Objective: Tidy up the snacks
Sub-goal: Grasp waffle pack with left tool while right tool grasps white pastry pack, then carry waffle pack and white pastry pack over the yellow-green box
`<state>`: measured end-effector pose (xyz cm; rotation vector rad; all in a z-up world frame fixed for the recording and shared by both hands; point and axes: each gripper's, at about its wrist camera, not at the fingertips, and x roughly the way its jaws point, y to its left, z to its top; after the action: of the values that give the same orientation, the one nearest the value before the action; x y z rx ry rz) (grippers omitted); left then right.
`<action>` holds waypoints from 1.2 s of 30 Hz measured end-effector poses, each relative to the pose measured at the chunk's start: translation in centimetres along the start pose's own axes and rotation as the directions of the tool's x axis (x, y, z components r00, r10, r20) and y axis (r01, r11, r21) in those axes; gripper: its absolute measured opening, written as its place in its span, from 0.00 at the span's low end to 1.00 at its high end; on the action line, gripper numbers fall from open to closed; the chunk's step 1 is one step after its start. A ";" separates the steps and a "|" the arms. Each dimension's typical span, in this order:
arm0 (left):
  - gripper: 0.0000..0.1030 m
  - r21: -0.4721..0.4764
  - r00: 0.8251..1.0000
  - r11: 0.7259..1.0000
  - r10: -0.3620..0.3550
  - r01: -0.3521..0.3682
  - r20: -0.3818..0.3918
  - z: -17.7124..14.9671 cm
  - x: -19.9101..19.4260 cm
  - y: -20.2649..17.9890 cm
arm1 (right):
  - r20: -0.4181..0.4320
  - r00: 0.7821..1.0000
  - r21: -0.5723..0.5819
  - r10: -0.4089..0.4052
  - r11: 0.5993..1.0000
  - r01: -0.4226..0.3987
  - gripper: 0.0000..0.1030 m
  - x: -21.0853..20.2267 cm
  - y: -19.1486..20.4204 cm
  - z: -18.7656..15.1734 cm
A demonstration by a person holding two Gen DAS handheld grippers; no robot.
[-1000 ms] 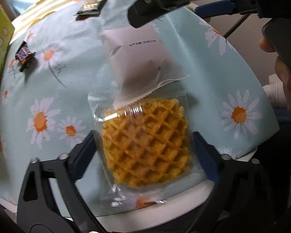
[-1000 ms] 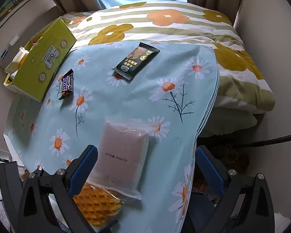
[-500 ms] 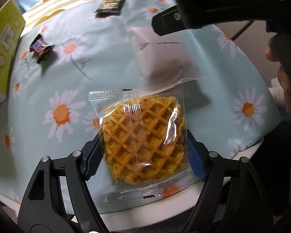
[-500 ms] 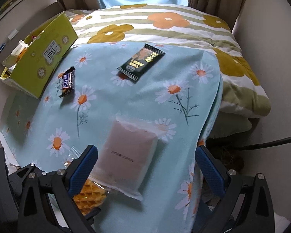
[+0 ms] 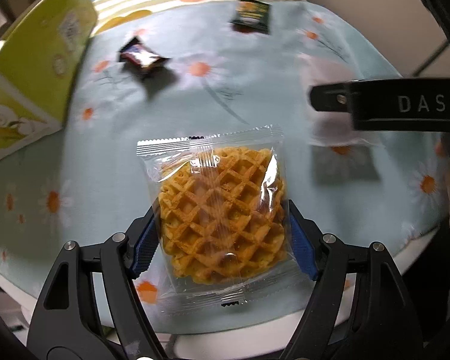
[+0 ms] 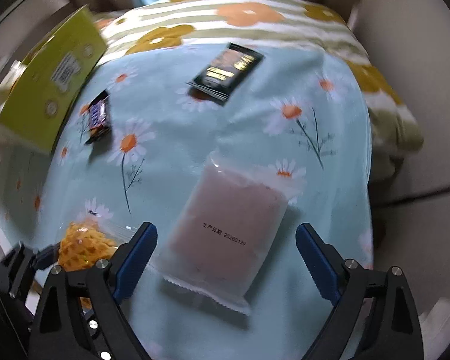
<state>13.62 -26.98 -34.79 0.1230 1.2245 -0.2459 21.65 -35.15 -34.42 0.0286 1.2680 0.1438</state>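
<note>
In the left wrist view, our left claw (image 5: 221,243) is clamped on the waffle packet (image 5: 217,210): both blue pads press the sides of the clear wrapper, and the packet reaches forward from between the fingers, its far sealed edge well past the tips. Beneath it lies the daisy-print cloth (image 5: 255,90) covering the counter. Ahead and to the left of the claw a small chocolate bar (image 5: 142,57) lies on the cloth, and further left stands a yellow-green box (image 5: 35,72). Far ahead, slightly right, we see a dark snack packet (image 5: 252,15). To the right, a black arm of our right claw (image 5: 384,106) crosses the picture; a pale packet under it is too blurred to describe.

In the right wrist view, our right claw (image 6: 226,262) is wide apart and closing. The pink snack packet (image 6: 229,231) lies flat on the daisy-print cloth (image 6: 285,75) between its fingers, tilted, its near sealed edge back between them; neither pad touches it, so this claw holds nothing. Left of this claw, low in the picture, the waffle packet (image 6: 85,244) shows in the left claw's grip. Ahead and to the left lies the small chocolate bar (image 6: 98,115), with the yellow-green box (image 6: 50,81) beyond it. Straight ahead, further off, lies the dark snack packet (image 6: 226,72), and past the cloth a striped flowered quilt (image 6: 255,21).
</note>
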 end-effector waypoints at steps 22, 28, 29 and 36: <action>0.71 -0.106 1.000 0.994 -0.001 0.003 0.019 -0.5 -2.4 3.4 | 0.054 0.997 0.112 -0.048 0.993 0.042 0.60 1.0 1.0 -0.9; 0.71 -0.086 0.994 0.996 -0.005 0.015 0.106 1.0 -5.8 4.2 | 0.123 0.992 0.103 -0.040 0.994 0.027 0.60 -2.9 0.8 -0.4; 0.71 -0.087 0.993 0.996 -0.007 0.017 0.119 1.3 -6.4 4.4 | 0.137 0.990 0.099 -0.037 0.995 0.024 0.60 -3.7 1.1 -0.3; 0.71 -0.087 0.961 0.996 -0.007 0.032 0.277 4.3 -13.1 6.9 | 0.257 0.966 0.055 0.000 0.998 -0.015 0.60 -9.6 3.2 2.3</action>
<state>15.14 -19.69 -21.29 -0.0033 0.9568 -0.2162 20.75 -33.04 -24.33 0.0976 1.0127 0.1072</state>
